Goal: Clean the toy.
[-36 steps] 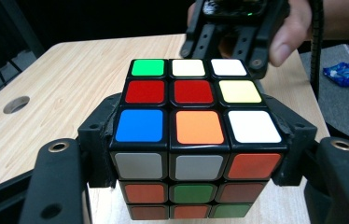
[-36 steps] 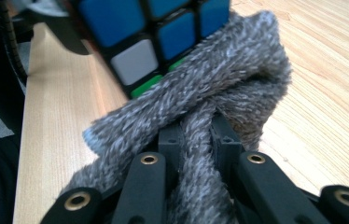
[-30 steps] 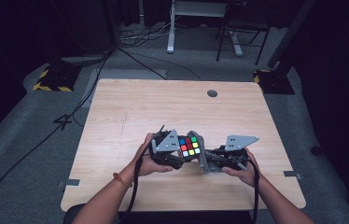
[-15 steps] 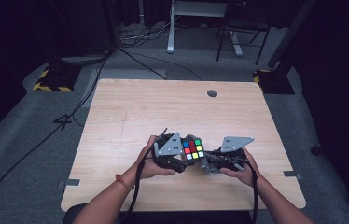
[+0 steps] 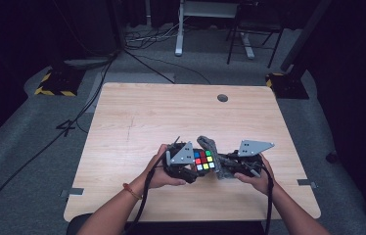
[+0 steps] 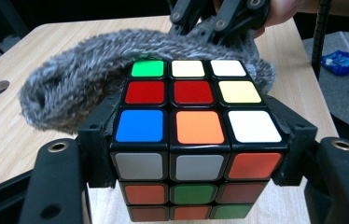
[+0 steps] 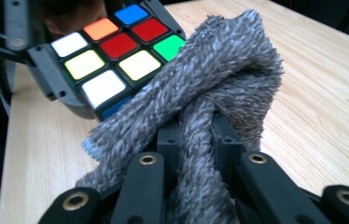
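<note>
A scrambled Rubik's cube [image 6: 189, 121] is clamped between the jaws of my left gripper [image 5: 198, 166], held just above the table near its front edge. A grey fuzzy cloth [image 7: 210, 84] is pinched in my right gripper [image 7: 196, 140] and pressed against the cube's far side. From above, the cube [image 5: 203, 160] sits between the two hands, with the cloth [image 5: 213, 154] draped on its right and back. In the right gripper view the cube [image 7: 116, 46] shows behind the cloth, its top face up. The right gripper [image 5: 227, 166] meets the cube from the right.
The wooden table [image 5: 171, 117] has a round cable hole [image 5: 222, 98] near its far edge. A blue packet [image 6: 343, 63] lies on the grey floor beside the table. Cables and chair legs stand on the floor beyond the far edge.
Both hands and the cube have shifted slightly to the right, and the cloth has stayed against the cube.
</note>
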### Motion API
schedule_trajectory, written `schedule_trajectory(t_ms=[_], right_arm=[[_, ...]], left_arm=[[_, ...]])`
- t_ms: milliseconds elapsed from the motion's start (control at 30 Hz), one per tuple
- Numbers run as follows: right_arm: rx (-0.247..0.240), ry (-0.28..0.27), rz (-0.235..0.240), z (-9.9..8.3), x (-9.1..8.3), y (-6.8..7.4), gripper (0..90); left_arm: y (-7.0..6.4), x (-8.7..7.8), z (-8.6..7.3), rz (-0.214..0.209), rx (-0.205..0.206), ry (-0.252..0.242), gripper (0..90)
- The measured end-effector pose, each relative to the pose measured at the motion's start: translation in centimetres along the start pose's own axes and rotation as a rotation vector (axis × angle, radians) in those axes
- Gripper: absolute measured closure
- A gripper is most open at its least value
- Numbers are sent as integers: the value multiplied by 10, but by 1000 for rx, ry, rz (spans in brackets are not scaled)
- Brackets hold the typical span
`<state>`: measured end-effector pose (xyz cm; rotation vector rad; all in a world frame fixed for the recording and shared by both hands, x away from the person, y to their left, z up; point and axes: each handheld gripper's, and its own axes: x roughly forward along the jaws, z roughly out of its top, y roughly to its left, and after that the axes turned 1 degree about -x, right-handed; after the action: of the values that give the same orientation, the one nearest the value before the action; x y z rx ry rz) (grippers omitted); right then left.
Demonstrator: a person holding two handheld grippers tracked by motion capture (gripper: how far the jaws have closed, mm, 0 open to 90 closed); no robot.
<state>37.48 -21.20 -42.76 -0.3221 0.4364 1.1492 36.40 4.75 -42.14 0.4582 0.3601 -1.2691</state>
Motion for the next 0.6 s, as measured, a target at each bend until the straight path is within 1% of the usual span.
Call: schedule_trajectory(t_ms=[67,100,133,167,200,233,267,300,333,367,433,467,500,533,567,600], right_arm=[[9,2,1,-1,1,0,777],[15,22,17,-2,4,0,778],[15,22,17,-2,4,0,778],[7,44,20,-3,8,1,777],[-2,70,42,-5,13,4,778],[-16,89,47,-4,14,5,777],[-16,89,47,-4,14,5,777],[-17,89,60,-4,14,5,776],[-19,86,60,-4,13,4,776],[-16,77,53,-4,11,3,775],[1,44,59,-3,7,1,775],[1,42,55,-3,6,0,774],[1,40,48,-3,6,0,773],[-1,42,43,-4,6,-1,774],[2,43,39,-4,7,-1,773],[3,44,36,-5,7,-2,773]], left_arm=[[1,-2,1,6,-11,-18,332],[2,-4,1,23,-15,-23,333],[3,-6,1,38,-24,-31,333],[6,-8,1,39,-32,-37,333],[8,-10,-1,61,-43,-35,333],[8,-10,-1,61,-43,-35,333],[9,-11,-2,63,-44,-35,333],[11,-11,-3,60,-50,-35,333],[11,-10,-3,66,-49,-31,333],[11,-10,-3,66,-49,-31,333],[11,-7,-5,59,-55,-24,333],[11,-6,-5,60,-51,-17,333],[11,-3,-6,60,-43,3,333],[11,-3,-6,60,-43,3,332],[11,-1,-7,63,-49,12,332],[12,1,-9,57,-58,20,332]])
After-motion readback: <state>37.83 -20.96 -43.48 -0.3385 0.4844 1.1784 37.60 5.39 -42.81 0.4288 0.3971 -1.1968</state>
